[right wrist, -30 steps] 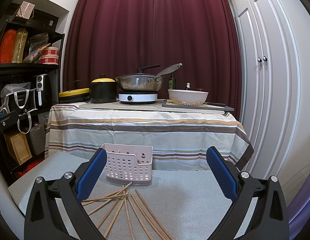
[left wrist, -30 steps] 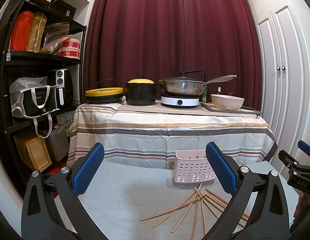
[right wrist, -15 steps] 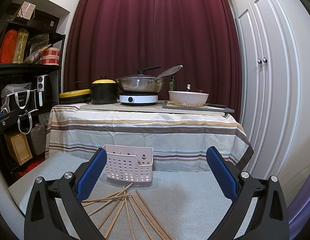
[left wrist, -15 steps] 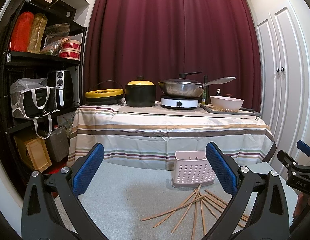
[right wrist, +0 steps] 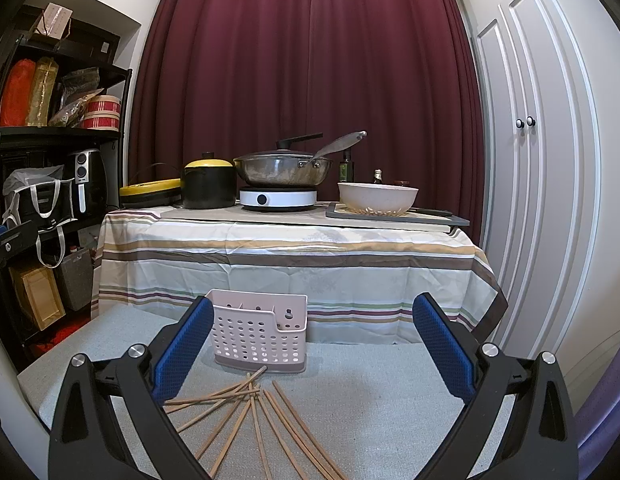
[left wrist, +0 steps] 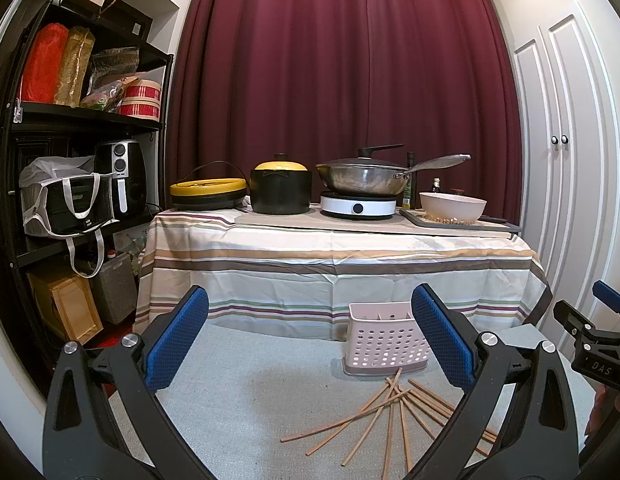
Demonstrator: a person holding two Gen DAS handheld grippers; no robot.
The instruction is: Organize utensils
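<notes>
1. Below and just ahead of our right gripper point(right wrist: 310, 344) lie the chopsticks point(right wrist: 254, 412), fanned loosely on the grey table surface point(right wrist: 370, 392); most of them sit between its two blue pads and toward the left one.
2. From our left gripper point(left wrist: 310, 340) the same sticks point(left wrist: 394, 412) lie ahead and off to the right, partly behind its right finger, so we judge the right gripper to be the nearer and better-placed one.
3. Long axes: the sticks mostly run away from us, converging toward the basket, with a few splayed crosswise to the left. A grasp across one stick calls for the pads to straddle it sideways.
4. Beyond the sticks stands the pink basket point(right wrist: 260, 336), upright, perforated plastic with inner dividers; the far stick tips lie just beside its base, though we cannot tell whether they touch it.
5. Both grippers stand wide apart and hold nothing.
6. Materials: the sticks are thin, straight, pale wood, likely light and prone to roll; they overlap, so lifting one may drag another. The table covering looks like a fine woven fabric, and the pads have a dimpled rubbery face.
</notes>
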